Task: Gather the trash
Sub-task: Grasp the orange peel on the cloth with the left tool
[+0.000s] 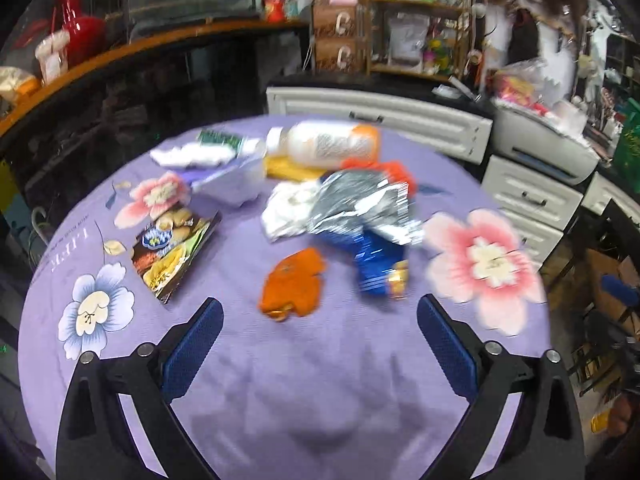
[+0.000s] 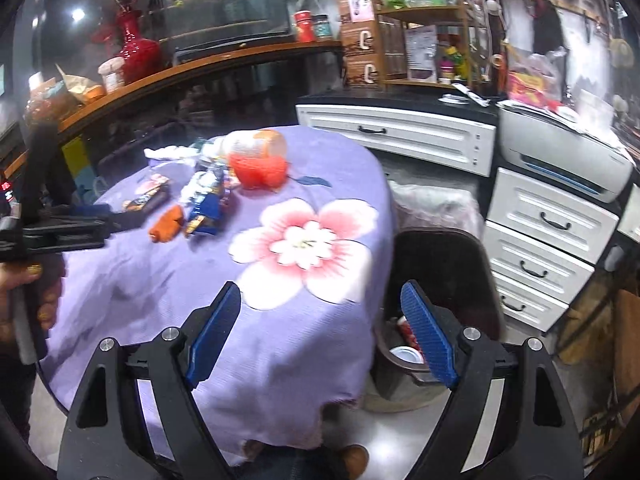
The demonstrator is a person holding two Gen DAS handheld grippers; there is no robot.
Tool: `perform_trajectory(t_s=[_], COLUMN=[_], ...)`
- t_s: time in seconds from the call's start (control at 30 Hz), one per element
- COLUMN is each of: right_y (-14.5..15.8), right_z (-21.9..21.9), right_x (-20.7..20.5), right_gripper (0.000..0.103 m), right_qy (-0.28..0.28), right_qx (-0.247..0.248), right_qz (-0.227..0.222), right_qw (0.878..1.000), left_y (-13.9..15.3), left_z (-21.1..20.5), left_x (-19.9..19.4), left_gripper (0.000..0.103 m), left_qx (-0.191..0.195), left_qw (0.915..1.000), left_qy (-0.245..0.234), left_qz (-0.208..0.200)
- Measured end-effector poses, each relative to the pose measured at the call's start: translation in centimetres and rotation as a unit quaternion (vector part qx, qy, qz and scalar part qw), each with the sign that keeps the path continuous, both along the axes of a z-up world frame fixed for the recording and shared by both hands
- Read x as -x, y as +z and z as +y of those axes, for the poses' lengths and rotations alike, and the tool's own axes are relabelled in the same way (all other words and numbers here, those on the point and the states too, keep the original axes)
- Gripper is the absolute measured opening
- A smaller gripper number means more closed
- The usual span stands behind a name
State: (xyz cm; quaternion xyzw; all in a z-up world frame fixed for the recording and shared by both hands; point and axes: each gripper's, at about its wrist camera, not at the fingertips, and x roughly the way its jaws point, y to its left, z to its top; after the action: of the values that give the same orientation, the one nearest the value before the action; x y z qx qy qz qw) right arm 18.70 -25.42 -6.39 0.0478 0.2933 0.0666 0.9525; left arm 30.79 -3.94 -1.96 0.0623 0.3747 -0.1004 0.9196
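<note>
The trash lies in a loose heap on the far half of the round table [image 1: 240,380], on its purple flowered cloth. Nearest is a crumpled orange wrapper [image 1: 292,286], lying alone. Just right of it sits a blue snack bag [image 1: 376,264], partly under a silver foil bag [image 1: 360,204]. Farther back a bottle [image 1: 324,144] lies on its side, with white tissue [image 1: 192,156] to its left; a flat food packet [image 1: 176,248] lies apart at the left.

The left gripper [image 1: 320,320] hangs over the near cloth with its jaws spread wide, empty, lined up roughly on the orange wrapper. The right gripper [image 2: 324,320] is also wide apart and empty, at the table's right edge, above a dark bin [image 2: 436,280] on the floor that already holds some rubbish.

The orange wrapper seems the sensible first pick: straddle it with both fingers, press lightly into the cloth, and close without pinching the fabric, then carry it right to the bin.
</note>
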Motion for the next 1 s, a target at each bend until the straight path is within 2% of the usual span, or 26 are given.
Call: perform_trajectory(t_s=[0.07, 0.17, 0.37, 0.47, 0.6, 0.73, 1.0], right_y=[0.2, 0.5, 0.7, 1.0, 1.3, 1.5, 1.7], right_z=[0.8, 1.7, 2.1, 2.3, 2.9, 3.8, 7.0], right_x=[-0.2, -0.2, -0.2, -0.6, -1.6, -3.1, -6.4], right_gripper=[0.082, 0.082, 0.082, 0.082, 0.082, 0.082, 0.082], right_qy=[0.006, 0.010, 0.007, 0.007, 0.014, 0.031, 0.075], right_qx=[0.004, 0.011, 0.019, 0.018, 0.008, -0.010, -0.033], right_qz=[-0.001, -0.002, 0.004, 0.003, 0.005, 0.014, 0.036], right_qw=[1.000, 1.000, 1.000, 1.000, 1.000, 0.999, 0.996], left_y=[-1.1, -2.5, -3.7, -4.2, -4.4, -4.2, -2.8], left_z=[0.4, 0.0, -0.7, -0.7, 0.3, 1.5, 3.9], left_x=[-1.3, -3.0, -5.0, -5.6, -5.9, -5.7, -3.2], left_gripper=[0.090, 0.078, 0.075, 0.063, 0.045, 0.035, 0.031], left_qx=[-0.002, -0.026, -0.036, -0.040, -0.018, 0.006, 0.054], left_qw=[0.9998, 0.9990, 0.9979, 0.9973, 0.9976, 0.9973, 0.9968], left_qy=[-0.003, 0.001, -0.010, -0.004, 0.003, 0.013, 0.021], left_qz=[0.019, 0.036, 0.053, 0.062, 0.067, 0.072, 0.056])
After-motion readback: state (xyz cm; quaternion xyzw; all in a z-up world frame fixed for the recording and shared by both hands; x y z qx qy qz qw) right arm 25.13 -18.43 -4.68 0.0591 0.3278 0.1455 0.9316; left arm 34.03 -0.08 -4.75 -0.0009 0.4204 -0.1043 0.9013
